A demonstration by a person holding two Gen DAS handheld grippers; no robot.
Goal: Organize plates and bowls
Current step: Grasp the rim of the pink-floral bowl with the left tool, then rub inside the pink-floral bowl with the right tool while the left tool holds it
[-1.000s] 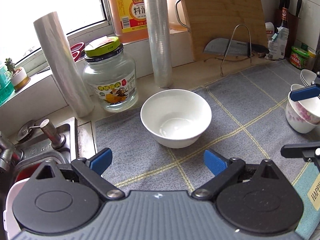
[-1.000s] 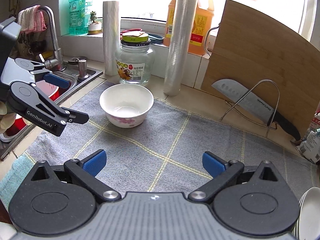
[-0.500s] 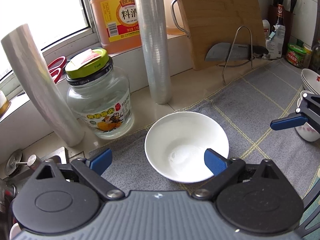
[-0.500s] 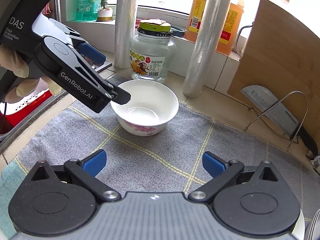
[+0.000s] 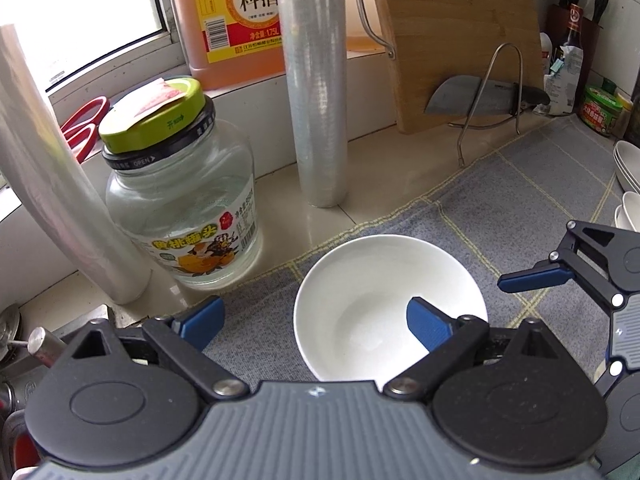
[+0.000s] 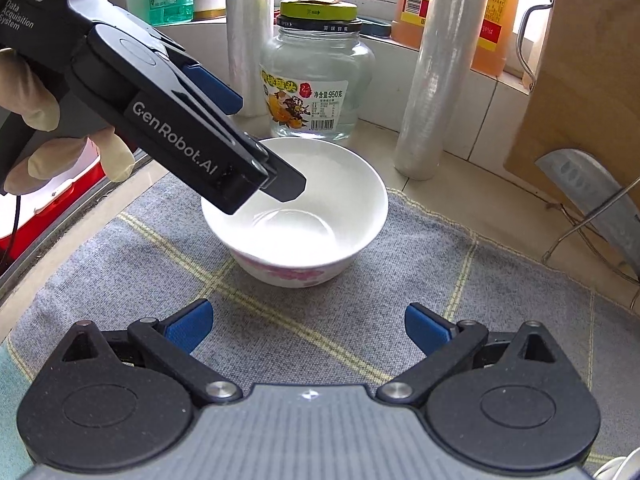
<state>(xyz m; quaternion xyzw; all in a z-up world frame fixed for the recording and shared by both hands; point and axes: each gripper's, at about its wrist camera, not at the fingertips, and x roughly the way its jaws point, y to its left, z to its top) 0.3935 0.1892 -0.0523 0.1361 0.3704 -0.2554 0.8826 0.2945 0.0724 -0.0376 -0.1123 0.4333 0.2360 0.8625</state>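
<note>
A white bowl (image 5: 372, 300) with pink flowers on its outside (image 6: 296, 216) stands upright on the grey checked mat (image 6: 360, 308). My left gripper (image 5: 314, 324) is open and straddles the bowl's near-left wall. Its right pad (image 5: 426, 326) is inside the bowl and its left pad (image 5: 200, 322) hangs outside over the mat, with neither pressing on the wall. In the right wrist view the left gripper (image 6: 260, 144) comes in from the upper left, held by a gloved hand (image 6: 40, 108). My right gripper (image 6: 307, 326) is open over the mat, just short of the bowl, with nothing between its fingers.
Behind the bowl stand a glass jar (image 5: 180, 208) and two film rolls (image 5: 316, 92). A cutting board (image 5: 456, 36) and a cleaver on a wire rack (image 5: 472, 96) lean at the back right. Stacked white dishes (image 5: 628, 168) sit at the right edge, and the sink (image 5: 24, 352) lies left.
My left gripper moved forward over the bowl until its right pad came inside the rim. My right gripper came lower and closer to the bowl. Both stayed open.
</note>
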